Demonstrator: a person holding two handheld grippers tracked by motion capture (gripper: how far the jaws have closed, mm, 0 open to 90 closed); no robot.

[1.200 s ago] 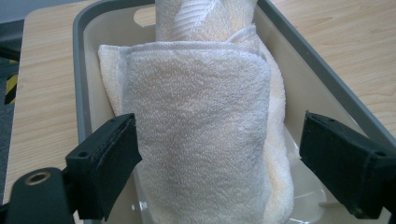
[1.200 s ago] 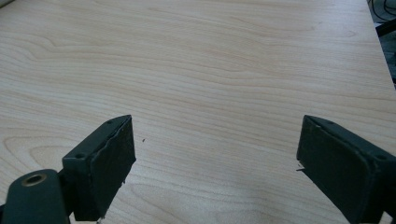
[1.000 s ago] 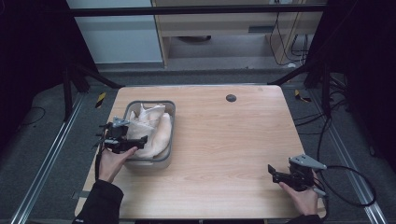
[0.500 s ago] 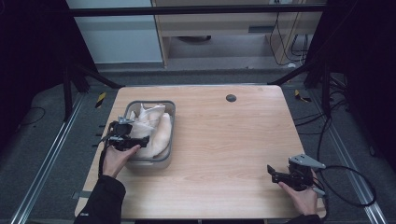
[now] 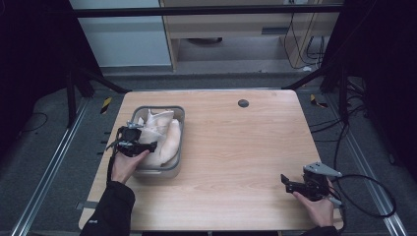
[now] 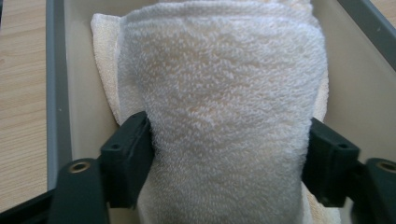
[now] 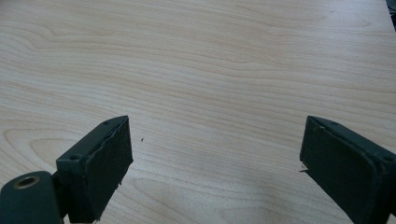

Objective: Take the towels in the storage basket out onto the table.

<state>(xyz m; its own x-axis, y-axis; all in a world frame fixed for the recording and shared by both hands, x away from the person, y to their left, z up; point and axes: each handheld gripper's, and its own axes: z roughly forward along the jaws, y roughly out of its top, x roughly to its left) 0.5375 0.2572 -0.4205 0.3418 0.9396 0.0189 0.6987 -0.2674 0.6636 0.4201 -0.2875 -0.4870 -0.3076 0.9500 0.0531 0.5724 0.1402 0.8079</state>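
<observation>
The work looks barely begun: the towels are all in the grey tub (image 5: 180, 140) at the counter's (image 5: 246, 147) left side, none lifted out. The left gripper (image 6: 229, 163) has its jaws set against both flanks of a rolled towel (image 6: 224, 102), grasping it while it lies in the tub. Lifting it out remains. The right gripper (image 5: 290, 184) rests on bare wood near the front right corner, jaws spread wide and empty. Count: one tub, two or three towels, hard to separate.
</observation>
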